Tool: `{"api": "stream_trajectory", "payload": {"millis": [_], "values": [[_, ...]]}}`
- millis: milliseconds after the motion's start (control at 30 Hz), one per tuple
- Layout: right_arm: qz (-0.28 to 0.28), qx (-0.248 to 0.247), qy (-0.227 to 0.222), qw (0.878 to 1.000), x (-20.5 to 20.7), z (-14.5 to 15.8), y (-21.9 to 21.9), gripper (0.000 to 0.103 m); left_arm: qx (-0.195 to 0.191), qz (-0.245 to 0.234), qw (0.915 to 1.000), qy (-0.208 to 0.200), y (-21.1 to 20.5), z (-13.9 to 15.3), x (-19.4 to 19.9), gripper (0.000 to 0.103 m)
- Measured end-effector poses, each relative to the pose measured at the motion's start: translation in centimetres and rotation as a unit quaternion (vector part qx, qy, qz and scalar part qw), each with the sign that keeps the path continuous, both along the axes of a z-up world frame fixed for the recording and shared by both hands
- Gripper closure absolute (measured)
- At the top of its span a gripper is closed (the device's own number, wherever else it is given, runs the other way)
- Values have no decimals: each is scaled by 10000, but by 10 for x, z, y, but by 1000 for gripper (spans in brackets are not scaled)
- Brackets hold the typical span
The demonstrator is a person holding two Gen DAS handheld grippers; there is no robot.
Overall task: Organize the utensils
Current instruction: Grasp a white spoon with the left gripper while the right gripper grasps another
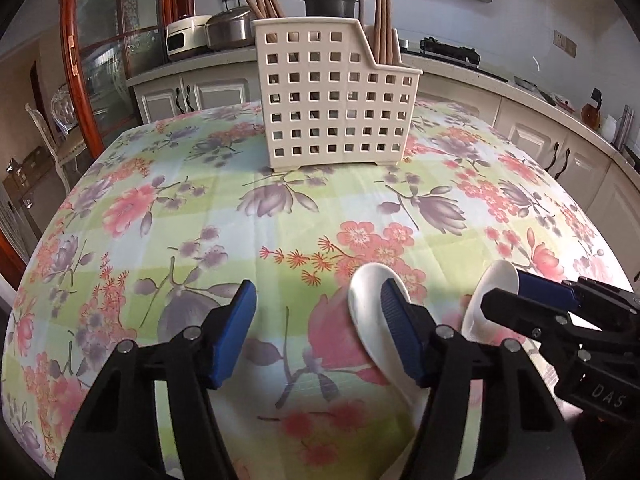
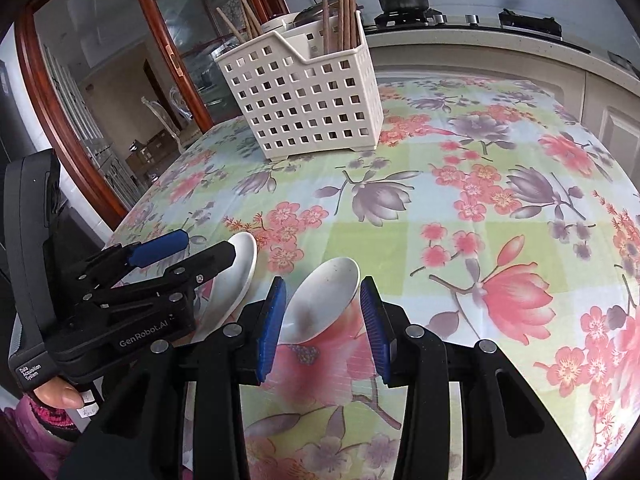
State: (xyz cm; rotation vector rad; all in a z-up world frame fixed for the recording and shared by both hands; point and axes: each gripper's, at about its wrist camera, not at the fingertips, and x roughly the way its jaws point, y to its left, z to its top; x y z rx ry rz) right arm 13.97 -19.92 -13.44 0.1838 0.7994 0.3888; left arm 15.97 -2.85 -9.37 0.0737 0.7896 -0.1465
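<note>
Two white ceramic spoons lie side by side on the floral tablecloth (image 1: 240, 208), near its front edge. My right gripper (image 2: 323, 286) straddles the bowl of one spoon (image 2: 320, 300), and its blue pads rest against both edges of the bowl. The left wrist view shows that spoon (image 1: 496, 276) between the right gripper's (image 1: 504, 290) fingers. My left gripper (image 1: 320, 300) stands open. The other spoon (image 1: 364, 300) lies under its right finger, with bare cloth between the pads. A cream perforated caddy (image 1: 332, 100) at the far side holds wooden chopsticks (image 1: 384, 16).
A kitchen counter (image 1: 460, 68) with a dark pot (image 1: 328, 0), a rice cooker and a stove runs behind the table. A wood-framed glass door (image 2: 120, 80) and a chair stand to the left. A hand (image 2: 60, 396) holds the left gripper's (image 2: 204, 246) handle.
</note>
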Motion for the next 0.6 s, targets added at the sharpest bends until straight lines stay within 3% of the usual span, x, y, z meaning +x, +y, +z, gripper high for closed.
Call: {"api": "stream_trajectory", "payload": {"millis": [100,267,500,600], "values": [[-17,64,150,9999,4,-2,-2,64,-101,-57,9998,169,-2,-3,5,43],[28,244,328,9992,9,-5,-6,68,-354,-310,9975,535,-10,-9,11,56],[-16,288,375,9989,10,-6,-10,68,-474,-335,9973,440,-10,-2,7,55],[-65,237,343,9991,9,-6,-11,79,-411,-363,9975,436,-14,-2,10,55]]}}
